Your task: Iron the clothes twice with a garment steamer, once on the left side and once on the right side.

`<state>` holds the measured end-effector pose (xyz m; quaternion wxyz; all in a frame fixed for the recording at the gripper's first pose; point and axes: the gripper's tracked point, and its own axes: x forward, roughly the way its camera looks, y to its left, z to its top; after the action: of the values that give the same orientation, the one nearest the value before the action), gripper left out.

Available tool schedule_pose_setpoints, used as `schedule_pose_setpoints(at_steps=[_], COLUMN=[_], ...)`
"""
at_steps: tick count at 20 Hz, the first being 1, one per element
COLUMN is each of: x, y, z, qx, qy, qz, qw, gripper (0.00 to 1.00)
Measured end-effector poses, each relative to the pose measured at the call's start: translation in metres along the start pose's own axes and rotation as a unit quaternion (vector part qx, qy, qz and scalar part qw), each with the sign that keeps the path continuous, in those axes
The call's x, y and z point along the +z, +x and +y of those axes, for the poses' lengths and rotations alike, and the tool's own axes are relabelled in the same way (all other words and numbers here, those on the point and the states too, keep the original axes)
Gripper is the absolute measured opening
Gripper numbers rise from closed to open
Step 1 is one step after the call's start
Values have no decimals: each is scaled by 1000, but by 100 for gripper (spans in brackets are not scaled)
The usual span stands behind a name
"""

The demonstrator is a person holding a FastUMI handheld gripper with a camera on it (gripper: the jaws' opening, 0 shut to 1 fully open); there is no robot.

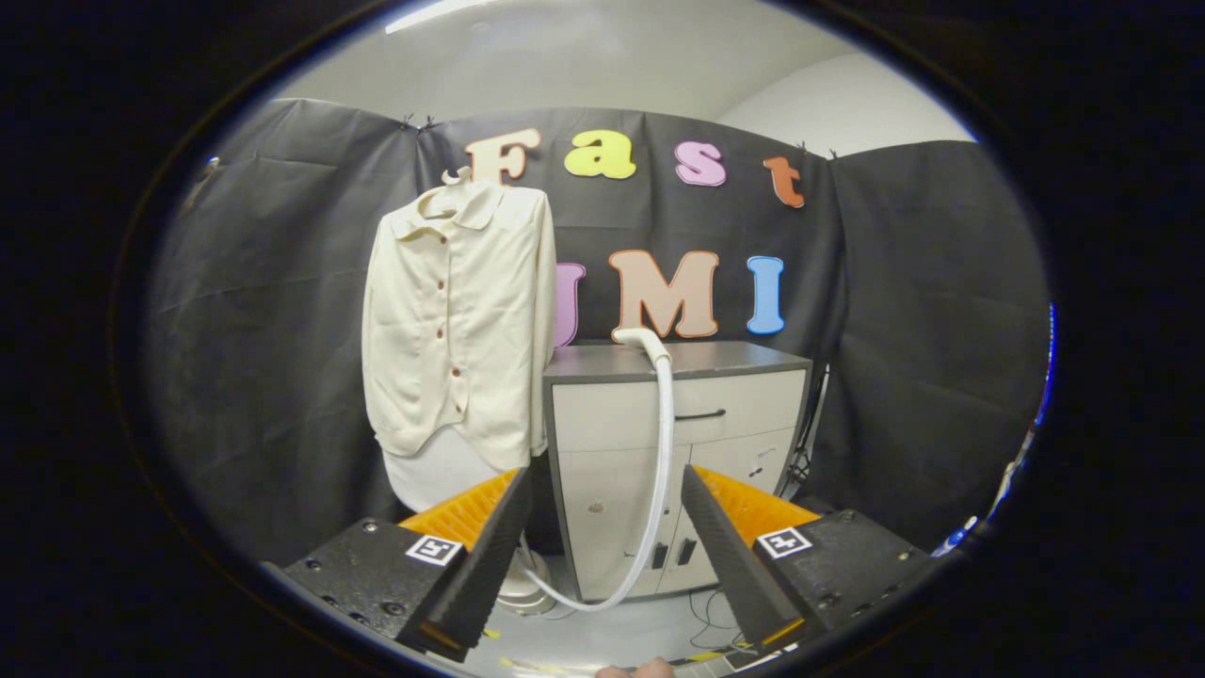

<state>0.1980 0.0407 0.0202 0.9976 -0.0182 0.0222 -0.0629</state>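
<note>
Cream shirt (pixel 458 320) hung on a hanger left of the cabinet (pixel 678 452), well beyond the gripper (pixel 602 537); jaws stood wide, empty. Steamer hose (pixel 664 443) draped off the cabinet top. Hose looked light, floppy; best grasped at its stiff upper end.

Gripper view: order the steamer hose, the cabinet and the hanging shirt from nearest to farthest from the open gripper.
From the gripper, fingers apart on nothing:
1. Steamer hose, hanging between the fingers.
2. Cabinet, just behind the hose.
3. Shirt, beyond the left finger; barely separable from the cabinet.
</note>
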Motion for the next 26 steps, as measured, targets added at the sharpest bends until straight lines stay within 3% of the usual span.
schedule_pose_setpoints(at_steps=[14, 26], x=[28, 54], y=[190, 350], z=[-39, -82], qx=[51, 35], qy=[-5, 4], qz=[-1, 7], qw=[999, 999], gripper=[98, 98])
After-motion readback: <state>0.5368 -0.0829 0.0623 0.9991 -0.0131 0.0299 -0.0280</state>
